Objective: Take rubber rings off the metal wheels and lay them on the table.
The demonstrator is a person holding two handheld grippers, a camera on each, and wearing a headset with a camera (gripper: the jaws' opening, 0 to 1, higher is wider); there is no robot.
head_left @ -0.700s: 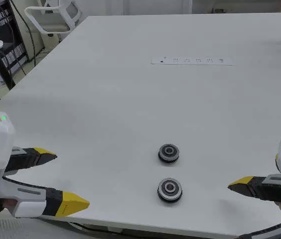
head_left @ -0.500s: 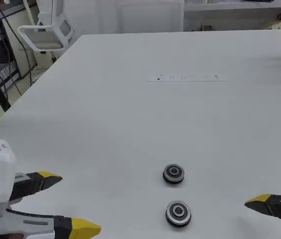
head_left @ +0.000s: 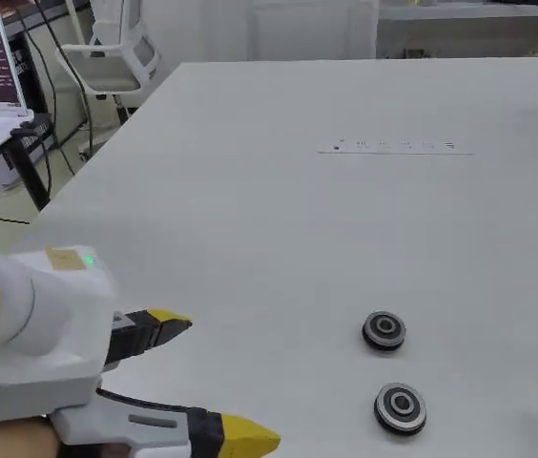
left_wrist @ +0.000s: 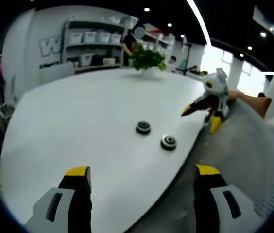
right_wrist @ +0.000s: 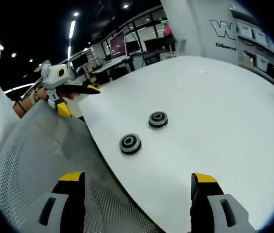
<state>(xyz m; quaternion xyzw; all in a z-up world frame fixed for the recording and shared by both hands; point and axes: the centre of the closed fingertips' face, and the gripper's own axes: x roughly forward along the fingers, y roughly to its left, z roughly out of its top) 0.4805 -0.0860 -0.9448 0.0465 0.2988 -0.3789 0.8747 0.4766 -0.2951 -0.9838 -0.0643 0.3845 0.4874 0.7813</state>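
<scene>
Evidently poised to begin, the left gripper point(head_left: 219, 380) and right gripper point(right_wrist: 138, 177) flank the table's point(head_left: 298, 219) front edge, jaws spread wide and empty; between them the near wheel point(head_left: 401, 406) and far wheel point(head_left: 384, 330) lie flat, rubber rings apparently still on; one claw could steady a wheel while the other peels.

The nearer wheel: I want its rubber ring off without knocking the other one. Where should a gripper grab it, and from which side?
Grip the near wheel by its dark outer edge, jaws on opposite sides, coming from above. It lies flat on the table, so only that round edge offers facing surfaces; the far wheel sits apart, leaving room.
</scene>
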